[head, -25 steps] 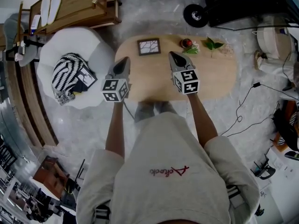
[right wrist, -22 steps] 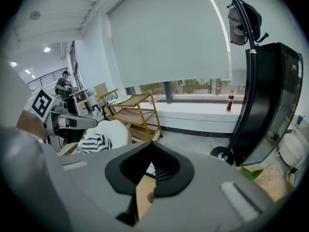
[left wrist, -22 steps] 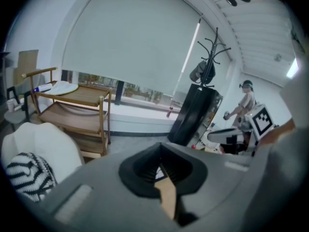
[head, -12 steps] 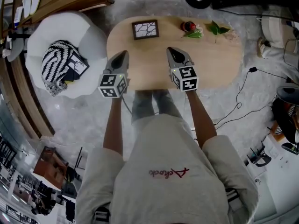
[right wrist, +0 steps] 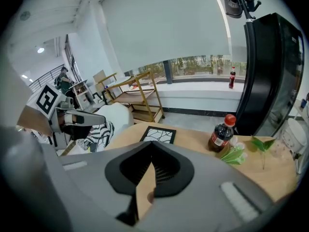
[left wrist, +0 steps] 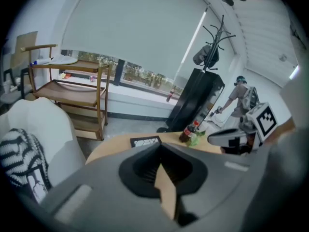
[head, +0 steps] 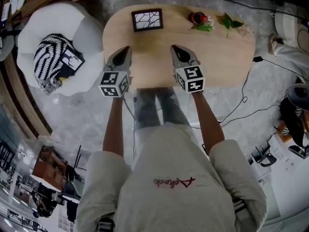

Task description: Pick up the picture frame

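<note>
A small square picture frame (head: pixel 147 20) with a dark border and a white panel crossed by black branching lines lies on the far part of the oval pale wooden bench (head: pixel 150 62). It appears to lie flat, to the left of a cola bottle with a red cap (head: pixel 198 17) and some green leaves. The left tool (head: pixel 126 49) and the right tool (head: pixel 175 49) hang side by side over the near half of the bench, both well apart from the frame. Each has its jaws pressed together with nothing between them. The frame looks light and stiff, so it should lift without flexing. Its border is probably smooth and could slip under a shallow pinch. Whether the front is glazed is hard to tell from here; if so, it is fragile and should not be squeezed on the panel. Lying flat, it offers little edge, so the best hold is likely across one border strip near its middle, with the jaws first spread wide.
</note>
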`<state>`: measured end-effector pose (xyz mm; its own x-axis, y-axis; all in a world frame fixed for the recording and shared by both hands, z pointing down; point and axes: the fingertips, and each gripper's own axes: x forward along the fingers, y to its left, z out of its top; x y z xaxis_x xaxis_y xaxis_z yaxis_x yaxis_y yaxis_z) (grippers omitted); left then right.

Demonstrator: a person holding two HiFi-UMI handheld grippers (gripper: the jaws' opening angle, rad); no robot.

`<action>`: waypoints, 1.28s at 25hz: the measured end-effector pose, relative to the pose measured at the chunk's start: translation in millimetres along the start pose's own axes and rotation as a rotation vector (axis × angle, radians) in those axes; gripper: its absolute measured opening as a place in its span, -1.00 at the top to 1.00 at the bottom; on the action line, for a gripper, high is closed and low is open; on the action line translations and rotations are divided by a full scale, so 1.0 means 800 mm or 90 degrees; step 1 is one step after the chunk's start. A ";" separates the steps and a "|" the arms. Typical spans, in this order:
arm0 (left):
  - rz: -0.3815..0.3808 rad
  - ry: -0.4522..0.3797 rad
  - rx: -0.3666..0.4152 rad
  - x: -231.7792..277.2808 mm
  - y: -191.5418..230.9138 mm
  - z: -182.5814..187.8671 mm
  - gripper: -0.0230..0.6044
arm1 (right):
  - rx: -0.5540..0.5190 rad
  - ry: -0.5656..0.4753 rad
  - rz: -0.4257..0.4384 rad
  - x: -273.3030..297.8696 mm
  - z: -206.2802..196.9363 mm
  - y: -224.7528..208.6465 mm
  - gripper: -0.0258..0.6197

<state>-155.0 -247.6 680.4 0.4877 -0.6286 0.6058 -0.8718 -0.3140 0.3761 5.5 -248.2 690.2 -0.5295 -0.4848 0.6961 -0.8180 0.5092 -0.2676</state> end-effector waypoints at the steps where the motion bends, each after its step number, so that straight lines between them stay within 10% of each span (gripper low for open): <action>1: 0.001 0.003 -0.001 0.004 0.002 -0.006 0.93 | 0.000 0.003 0.001 0.003 -0.006 -0.002 0.90; 32: 0.025 0.019 -0.034 0.116 0.072 -0.122 0.93 | 0.011 0.027 0.027 0.125 -0.108 -0.054 0.90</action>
<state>-155.5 -254.7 827.2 0.4555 -0.6181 0.6406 -0.8866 -0.2505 0.3888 7.0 -257.1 828.9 -0.5545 -0.4321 0.7112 -0.7989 0.5158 -0.3094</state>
